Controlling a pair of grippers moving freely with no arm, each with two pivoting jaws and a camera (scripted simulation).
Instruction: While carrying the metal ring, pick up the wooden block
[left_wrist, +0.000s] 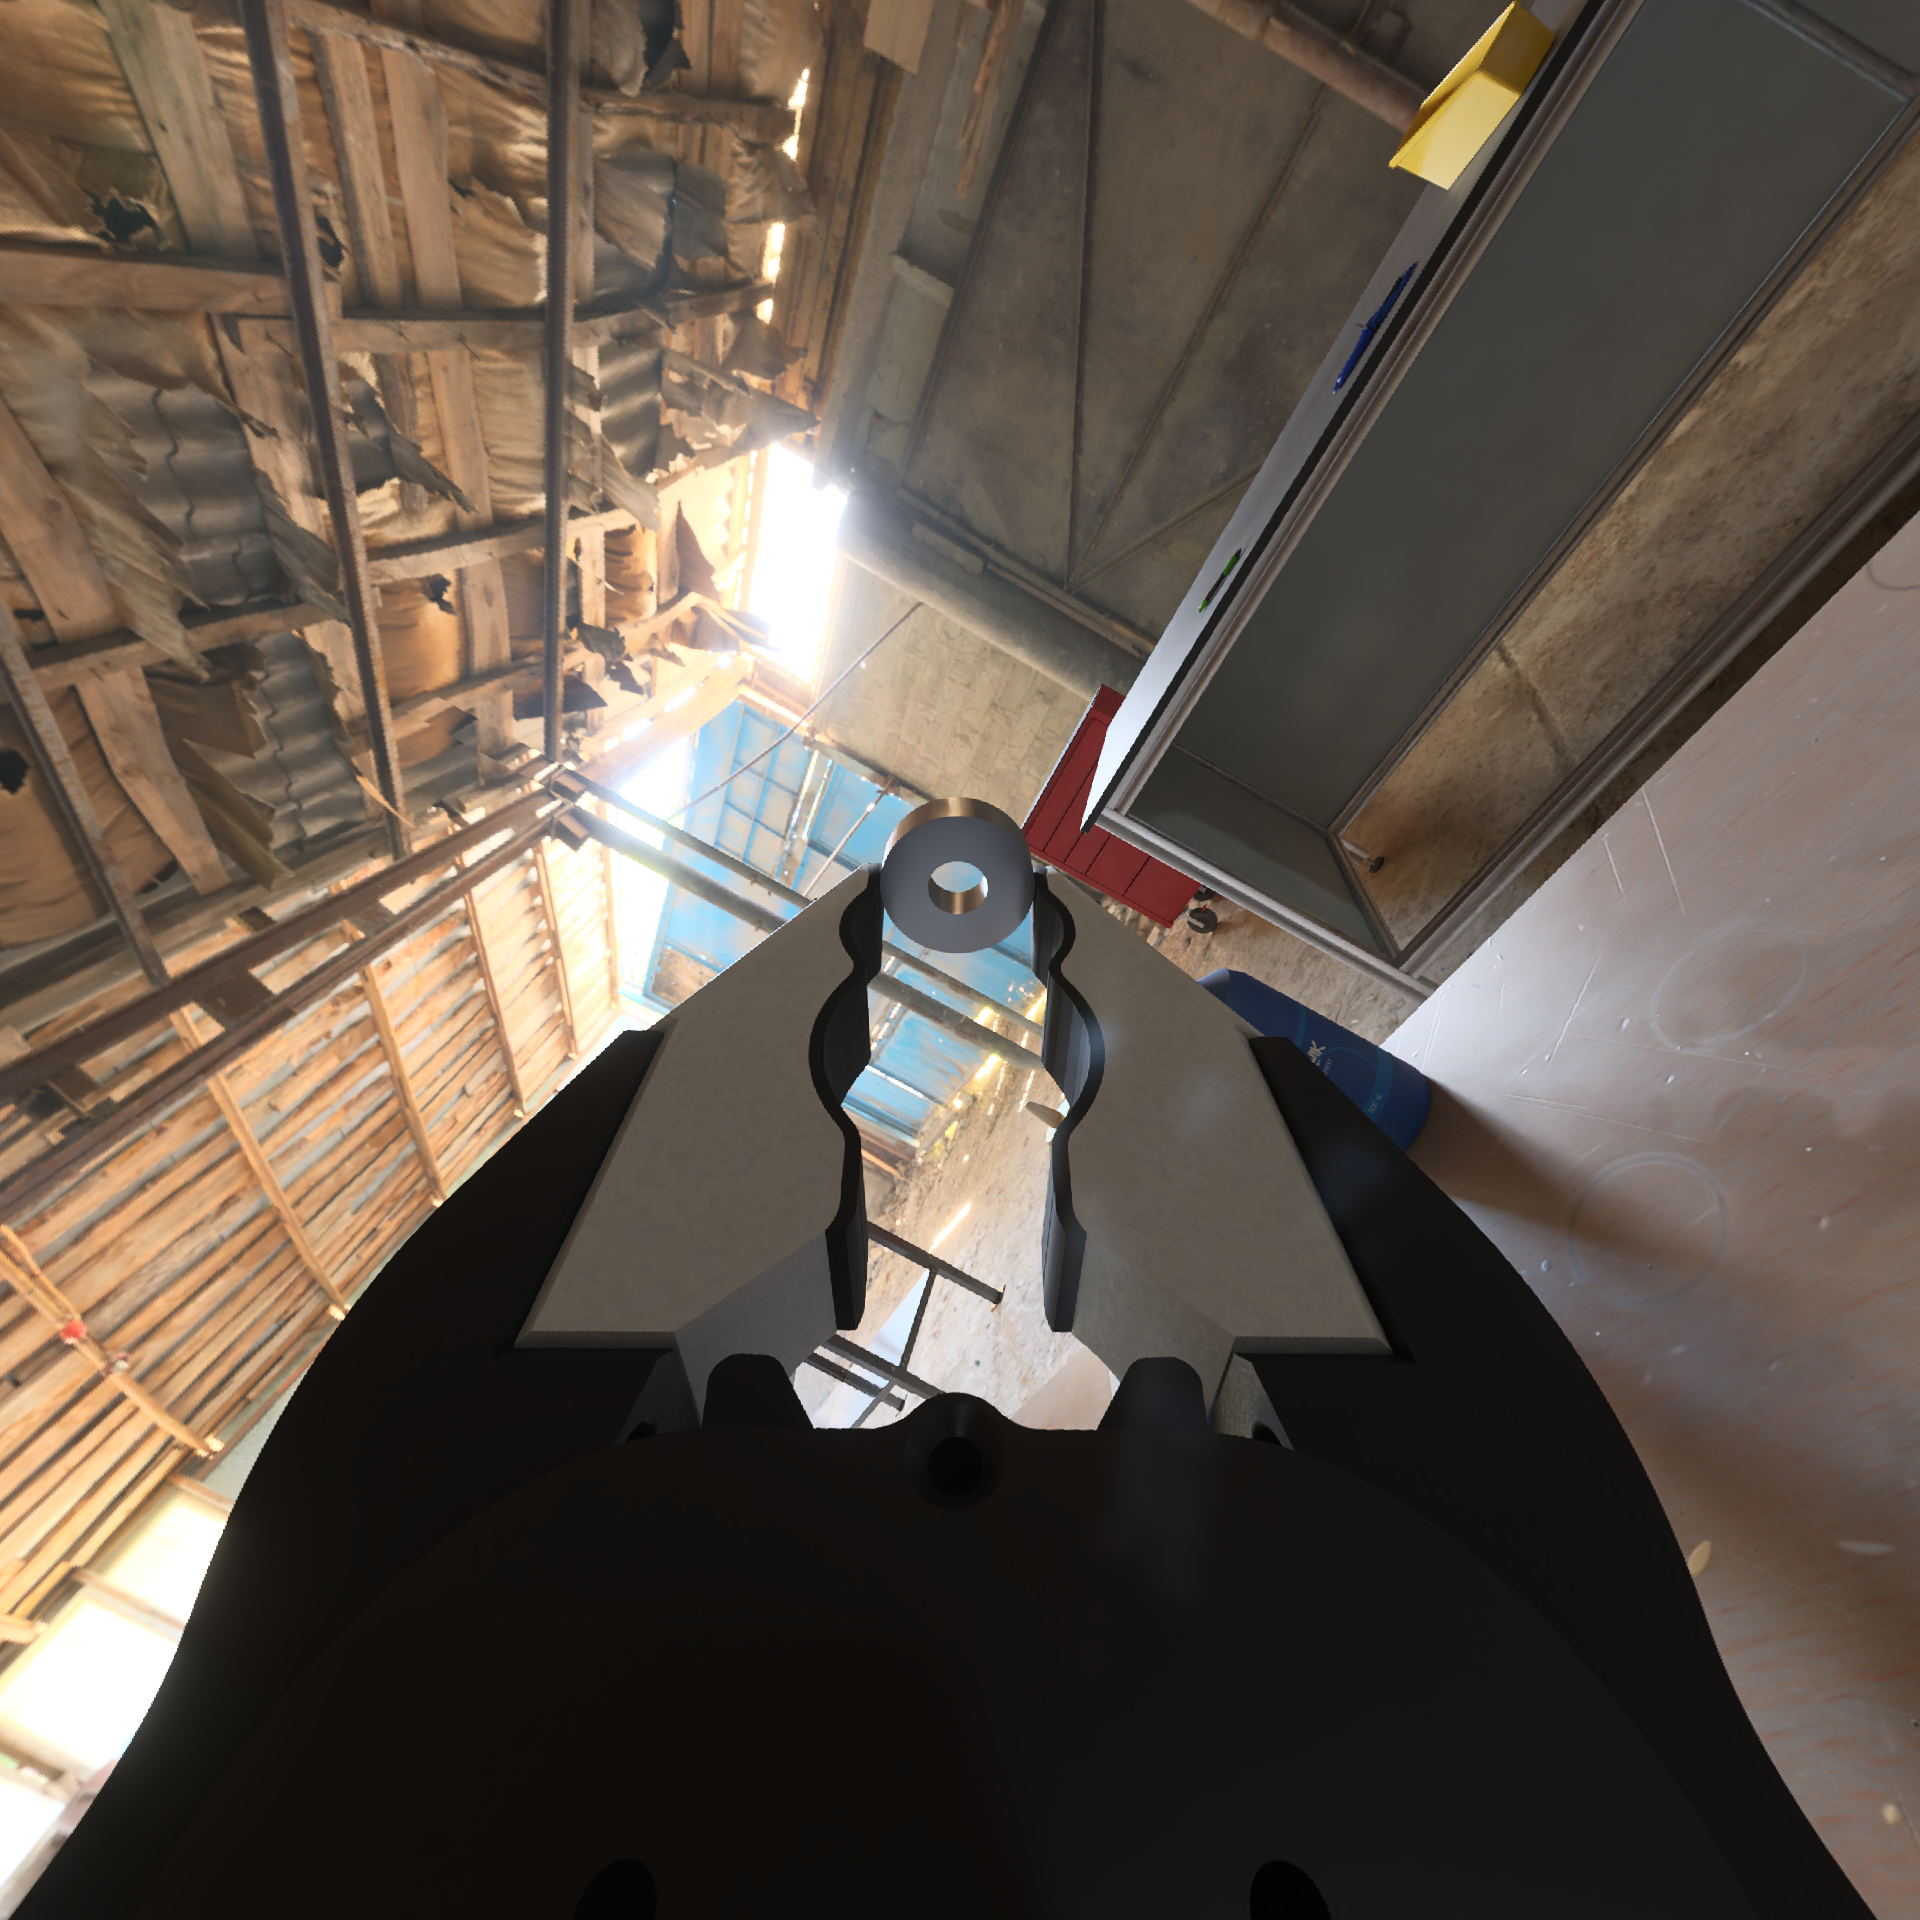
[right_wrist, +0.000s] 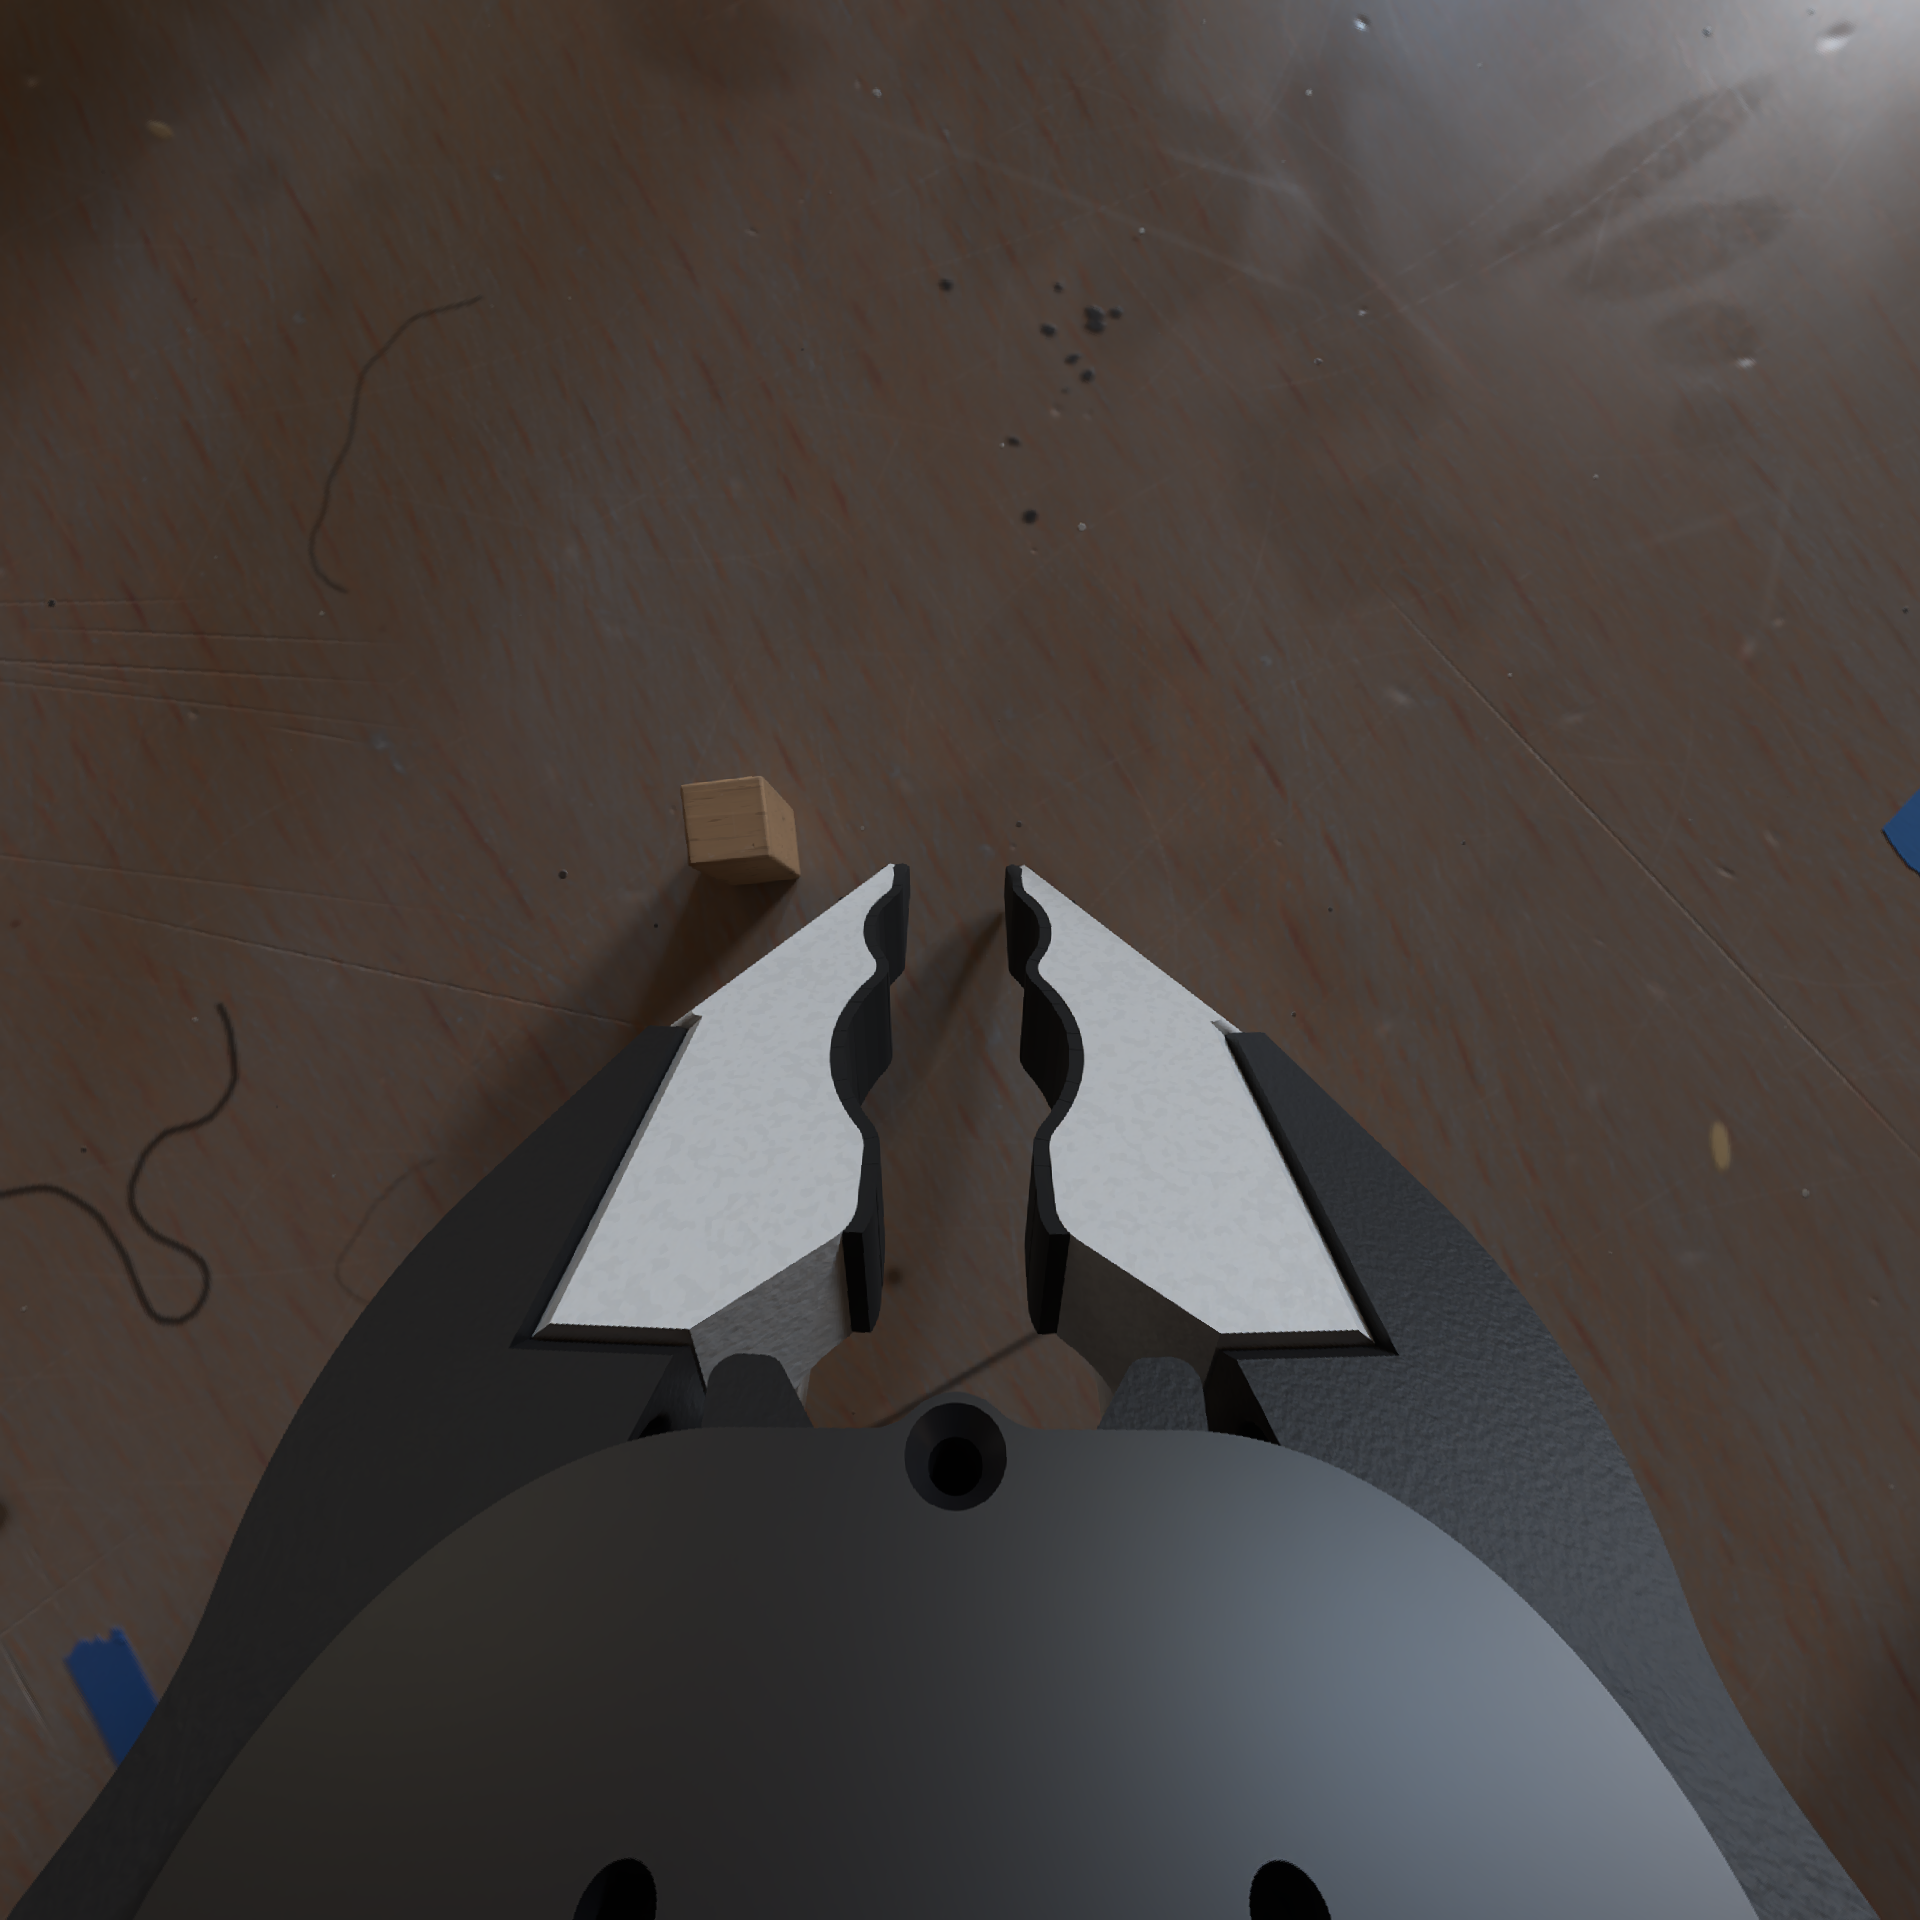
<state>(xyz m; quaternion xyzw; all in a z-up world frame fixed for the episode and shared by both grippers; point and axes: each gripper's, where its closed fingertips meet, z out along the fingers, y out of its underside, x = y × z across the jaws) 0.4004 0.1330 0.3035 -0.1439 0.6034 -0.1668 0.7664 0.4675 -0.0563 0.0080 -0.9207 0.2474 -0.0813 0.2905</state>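
Left tool (left_wrist: 958, 883) clenched on smooth metal ring (left_wrist: 957, 885); right tool (right_wrist: 957, 878) released, beside grainy wooden block (right_wrist: 739, 829).

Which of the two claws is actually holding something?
The left gripper: a metal ring is pinched between its fingertips. The right gripper is open, with the wooden block outside its fingers.
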